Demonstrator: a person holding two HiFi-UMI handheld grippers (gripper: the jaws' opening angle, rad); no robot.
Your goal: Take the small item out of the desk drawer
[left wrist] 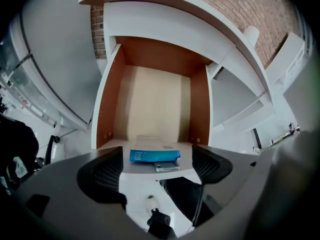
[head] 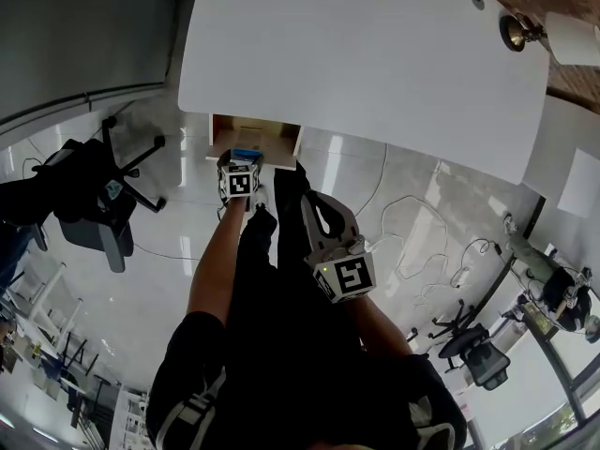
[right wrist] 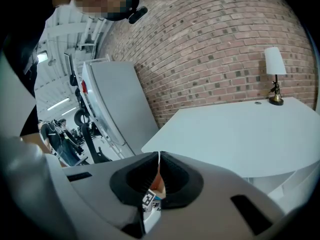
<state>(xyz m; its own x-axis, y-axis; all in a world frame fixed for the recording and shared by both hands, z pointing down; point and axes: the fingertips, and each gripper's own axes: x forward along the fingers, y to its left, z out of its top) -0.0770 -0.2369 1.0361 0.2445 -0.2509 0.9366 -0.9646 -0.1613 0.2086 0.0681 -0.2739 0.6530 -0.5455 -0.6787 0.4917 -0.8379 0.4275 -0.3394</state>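
Note:
Under the white desk top (head: 375, 54) the drawer (left wrist: 155, 109) stands pulled out, with brown side walls and a pale floor. At its front edge lies a flat blue box (left wrist: 155, 155), and a small grey item (left wrist: 166, 166) rests just in front of it. My left gripper (left wrist: 159, 171) hovers at the drawer front, open, its black pads (left wrist: 106, 176) wide apart on either side of the box and touching nothing. In the head view its marker cube (head: 239, 182) sits right below the drawer. My right gripper (right wrist: 159, 178) is shut and empty, held back near the person's body.
A black office chair (head: 98, 200) stands on the glossy floor to the left. Loose cables (head: 412, 228) trail on the floor to the right. A small lamp (head: 517, 32) sits on the desk's far corner by the brick wall (right wrist: 215, 39).

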